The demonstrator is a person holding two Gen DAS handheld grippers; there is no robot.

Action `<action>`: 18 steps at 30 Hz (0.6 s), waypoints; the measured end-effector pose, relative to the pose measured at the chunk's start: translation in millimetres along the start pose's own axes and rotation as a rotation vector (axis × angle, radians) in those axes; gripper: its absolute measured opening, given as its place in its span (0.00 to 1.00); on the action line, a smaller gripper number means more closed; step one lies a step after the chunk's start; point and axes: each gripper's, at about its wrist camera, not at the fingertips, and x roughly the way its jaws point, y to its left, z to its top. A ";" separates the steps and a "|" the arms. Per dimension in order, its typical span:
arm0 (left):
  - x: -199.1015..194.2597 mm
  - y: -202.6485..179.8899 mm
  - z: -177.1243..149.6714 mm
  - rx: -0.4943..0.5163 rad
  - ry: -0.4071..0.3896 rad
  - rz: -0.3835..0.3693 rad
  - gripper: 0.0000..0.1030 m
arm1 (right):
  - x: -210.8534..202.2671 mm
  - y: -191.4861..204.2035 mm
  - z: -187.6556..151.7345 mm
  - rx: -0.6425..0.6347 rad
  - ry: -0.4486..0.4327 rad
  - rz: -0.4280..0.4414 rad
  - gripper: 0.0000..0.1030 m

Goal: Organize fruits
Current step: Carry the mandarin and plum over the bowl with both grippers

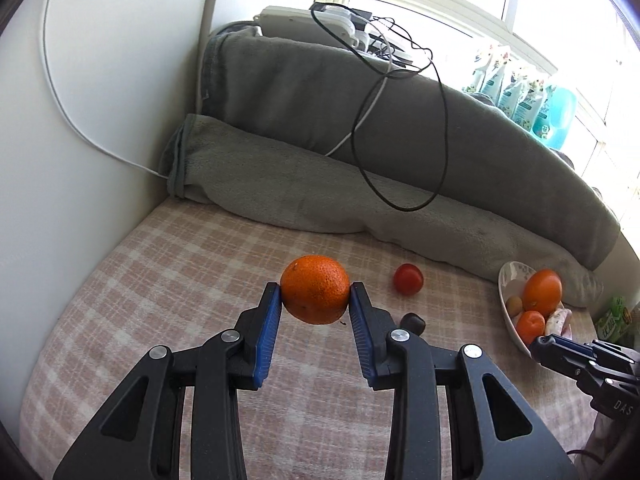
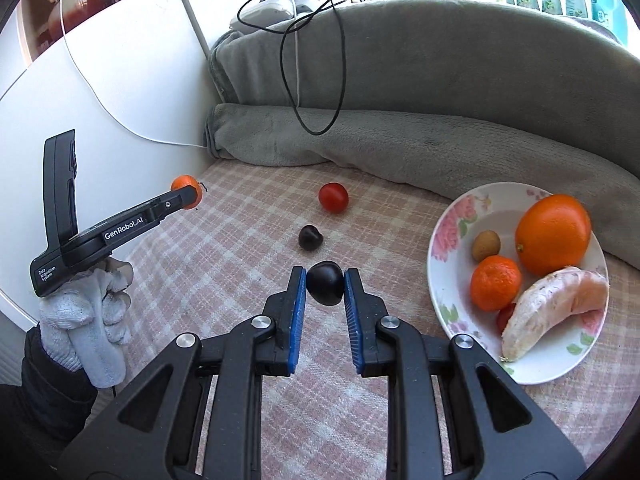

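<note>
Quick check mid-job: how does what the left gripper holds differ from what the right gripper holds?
The left gripper is shut on a mandarin, bright orange with pitted skin; the right gripper is shut on a dark fruit, near black and smooth. The mandarin is clearly wider between its pads than the dark fruit, so the left gripper stands wider. Both fruits are roundish, pinched at the blue pad tips and held clear of the checked cloth.

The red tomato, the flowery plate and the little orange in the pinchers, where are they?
Red tomato (image 2: 333, 197), right wrist view, middle of its skin.
Flowery plate (image 2: 448, 224), right wrist view, bare left rim.
Little orange (image 1: 315, 289), left wrist view, centre of its peel.
</note>
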 end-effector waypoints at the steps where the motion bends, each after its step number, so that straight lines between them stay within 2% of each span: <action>1: 1.6 -5.5 0.6 0.009 0.002 -0.013 0.32 | -4.5 -2.7 -1.0 0.009 -0.008 -0.008 0.20; 10: 16.2 -58.6 1.8 0.106 0.023 -0.123 0.32 | -37.5 -34.5 -12.1 0.089 -0.065 -0.097 0.20; 18: 32.7 -105.4 2.9 0.180 0.059 -0.216 0.32 | -48.5 -49.5 -18.7 0.135 -0.083 -0.135 0.20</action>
